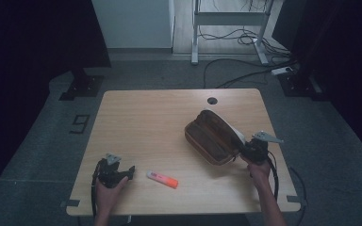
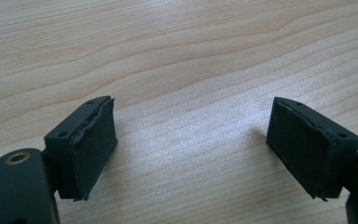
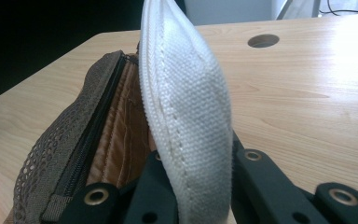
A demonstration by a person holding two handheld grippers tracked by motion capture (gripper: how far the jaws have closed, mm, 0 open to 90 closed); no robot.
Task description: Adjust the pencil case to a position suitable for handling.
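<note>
white flap [image 3: 186, 116] – right gripper [image 3: 191, 186] view

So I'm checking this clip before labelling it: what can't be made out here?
- Inside of the brown zip pouch: high view, too dark and small; right gripper view, blocked by its white fabric lid.
- Print on the orange and white tube: high view, too small.
- Right gripper pads: hidden behind the lid they pinch.

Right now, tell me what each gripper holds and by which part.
The right gripper is shut on the pencil case, clamping its white lid's edge. The left gripper is open, holding nothing.
</note>
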